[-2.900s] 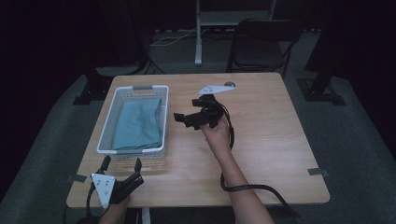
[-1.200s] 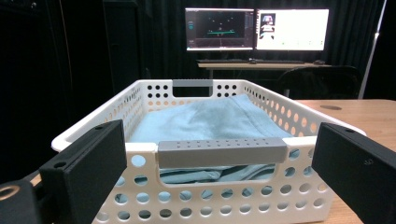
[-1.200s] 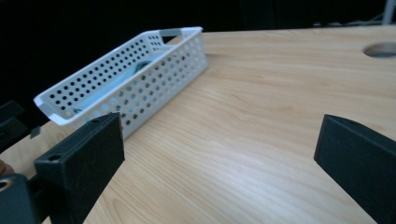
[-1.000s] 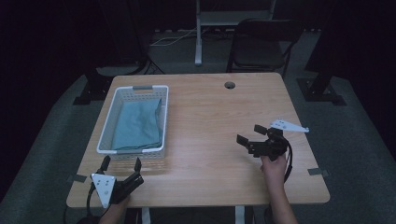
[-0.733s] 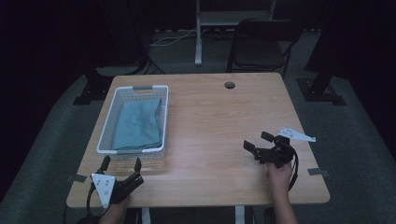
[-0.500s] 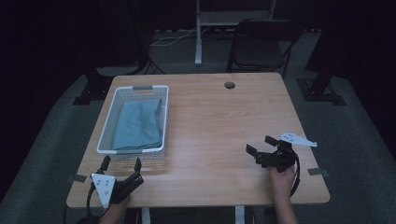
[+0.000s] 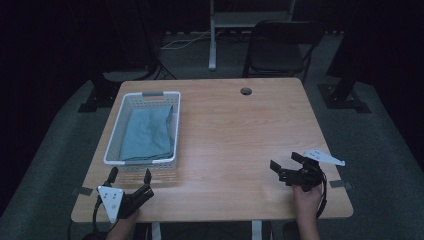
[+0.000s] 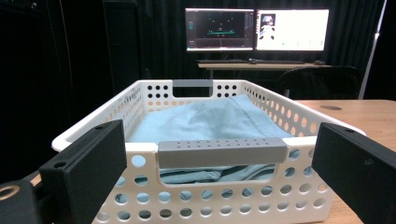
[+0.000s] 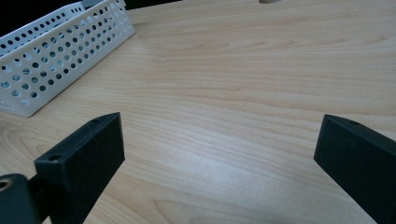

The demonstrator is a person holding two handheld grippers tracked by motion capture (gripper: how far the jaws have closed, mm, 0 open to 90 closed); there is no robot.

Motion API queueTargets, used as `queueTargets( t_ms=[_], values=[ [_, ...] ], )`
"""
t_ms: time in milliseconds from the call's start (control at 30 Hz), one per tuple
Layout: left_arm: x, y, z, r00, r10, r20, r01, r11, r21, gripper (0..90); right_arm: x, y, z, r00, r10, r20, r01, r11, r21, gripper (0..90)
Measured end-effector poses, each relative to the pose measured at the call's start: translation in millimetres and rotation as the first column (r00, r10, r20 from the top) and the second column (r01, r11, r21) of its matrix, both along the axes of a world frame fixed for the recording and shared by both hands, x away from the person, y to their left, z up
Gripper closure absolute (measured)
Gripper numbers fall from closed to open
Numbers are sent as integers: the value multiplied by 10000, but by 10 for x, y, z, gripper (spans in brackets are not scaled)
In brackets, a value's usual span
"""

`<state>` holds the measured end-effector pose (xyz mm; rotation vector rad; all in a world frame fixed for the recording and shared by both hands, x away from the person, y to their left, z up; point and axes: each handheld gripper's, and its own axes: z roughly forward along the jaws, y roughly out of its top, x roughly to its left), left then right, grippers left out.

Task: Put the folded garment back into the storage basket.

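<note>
**At the near edge, both grippers idling beside a loaded basket**

Near the table's seven o'clock corner, resting low: left gripper, jaws spread wide, pinching nothing, aiming at twelve o'clock straight toward the basket's grey near handle, probably lining up for a grab. Over at five o'clock, hovering just above bare wood: right gripper, jaws likewise spread and empty, pointing toward nine o'clock, well apart from the basket, seemingly parking out of the way.

Lying folded inside the basket at the table's nine o'clock side: teal cloth, kept flat below the rim.

Counting up: two grippers, one white perforated basket, two grey handles, one cloth, one cable hole at twelve o'clock.
</note>
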<state>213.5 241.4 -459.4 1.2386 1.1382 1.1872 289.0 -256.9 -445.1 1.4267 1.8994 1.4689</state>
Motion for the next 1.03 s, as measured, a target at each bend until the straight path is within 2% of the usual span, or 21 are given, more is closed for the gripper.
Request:
queueTargets(
  t_ms=[133,300,467,700,1033],
  values=[
    [-2,0,-1,10000,11,14,-11,10000,2,45,-20,-19,-13,9998,-197,36,196,9997,117,19],
    [-2,0,-1,10000,9,24,-9,10000,-8,45,-14,8,-16,9991,-414,73,415,9991,-114,19],
    [-1,-1,-1,10000,15,19,-15,10000,-7,45,-12,-15,-19,9982,-577,157,576,9983,69,19],
    [-3,0,-1,10000,13,23,-13,10000,-8,45,-14,6,-17,9977,-649,209,652,9978,-124,20],
    [-3,0,-1,10000,11,22,-11,10000,-5,45,-27,5,-17,9970,-717,305,719,9974,-50,19]
  ],
)
